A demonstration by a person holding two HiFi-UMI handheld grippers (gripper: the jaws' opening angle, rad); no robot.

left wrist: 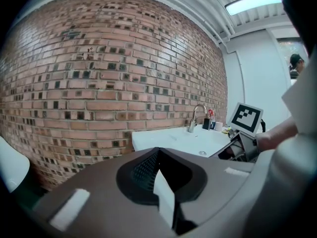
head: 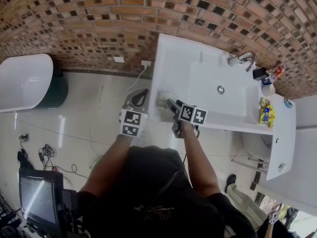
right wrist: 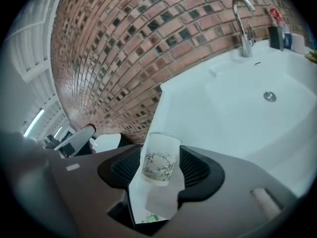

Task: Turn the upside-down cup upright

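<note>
A small frosted glass cup with a leaf print stands mouth up on the white counter, near its front left corner. My right gripper has its jaws on either side of the cup, open, with the pads apart from the glass. From the head view the cup is a faint glassy shape just ahead of the right gripper. My left gripper hovers over the floor left of the counter, open and empty. In its own view the left gripper points at the brick wall.
The sink basin with a chrome faucet fills the counter's middle. Bottles and a yellow packet sit at its right end. A white tub stands left. Cables and a monitor lie on the floor.
</note>
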